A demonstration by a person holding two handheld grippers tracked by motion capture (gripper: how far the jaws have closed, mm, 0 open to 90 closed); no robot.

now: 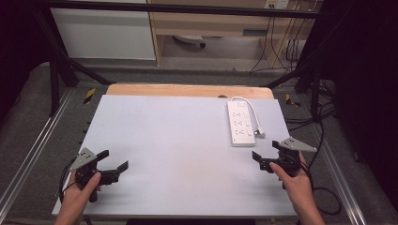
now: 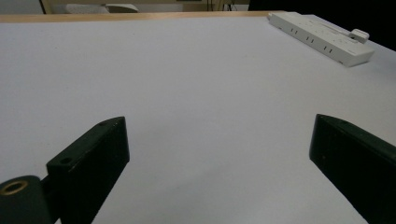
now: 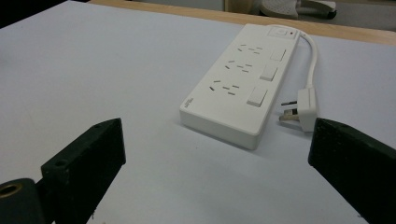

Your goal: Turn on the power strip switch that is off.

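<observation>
The worktop (image 1: 178, 140) lies bare across its left, middle and near parts, open to either claw. At far right the power strip (image 1: 241, 123) blocks the way, its plug (image 1: 259, 133) just right of it, with the right claw (image 1: 268, 157) near.

Both hands low at near edge. Left gripper (image 1: 113, 159) near-left, right gripper (image 1: 265, 151) near-right, jaws spread wide, nothing held.
</observation>
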